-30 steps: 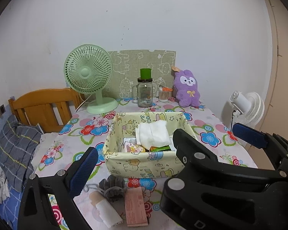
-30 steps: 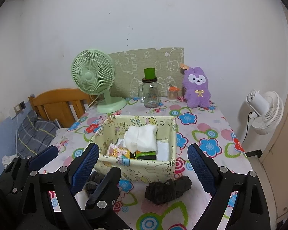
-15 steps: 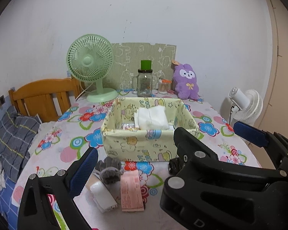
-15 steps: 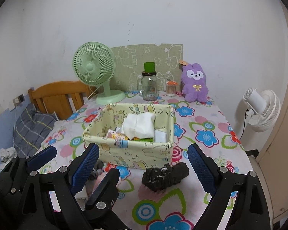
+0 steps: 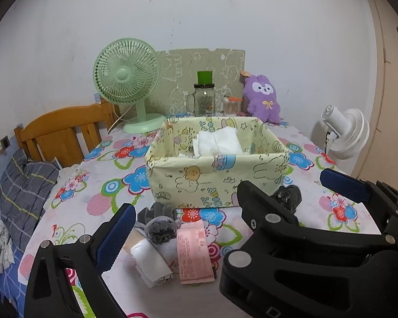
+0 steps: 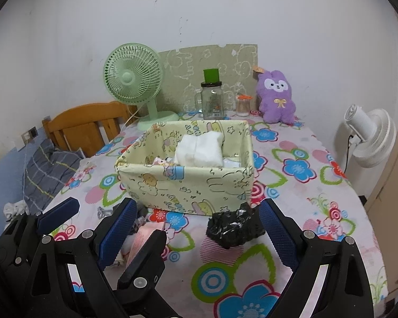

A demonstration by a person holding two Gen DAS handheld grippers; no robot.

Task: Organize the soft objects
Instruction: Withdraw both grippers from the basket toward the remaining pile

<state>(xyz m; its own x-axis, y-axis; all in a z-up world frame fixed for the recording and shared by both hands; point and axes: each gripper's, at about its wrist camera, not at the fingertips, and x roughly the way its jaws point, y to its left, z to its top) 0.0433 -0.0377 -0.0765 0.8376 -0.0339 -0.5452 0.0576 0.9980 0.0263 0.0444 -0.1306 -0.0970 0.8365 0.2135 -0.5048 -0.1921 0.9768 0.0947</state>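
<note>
A pale yellow fabric basket (image 5: 217,182) (image 6: 188,185) stands mid-table and holds a folded white cloth (image 5: 217,143) (image 6: 199,148) and small packets. In front of it lie a grey rolled sock (image 5: 159,222), a white roll (image 5: 151,265) and a pink packet (image 5: 195,254). A black crumpled soft bundle (image 6: 233,228) (image 5: 288,197) lies before the basket's right corner. My left gripper (image 5: 223,206) is open and empty above the grey sock and the packet. My right gripper (image 6: 199,228) is open and empty, with the black bundle between its fingers' far ends.
At the table's back stand a green fan (image 5: 127,84), a glass jar with a green lid (image 5: 204,98), a small jar (image 5: 232,104) and a purple plush rabbit (image 5: 262,98). A wooden headboard (image 5: 63,129) and grey bedding (image 5: 26,185) lie left. A white fan (image 5: 345,132) stands right.
Both grippers have dropped lower and closer to the table front; the basket and front items loom nearer. The right gripper now frames the black bundle. Both stay open.
</note>
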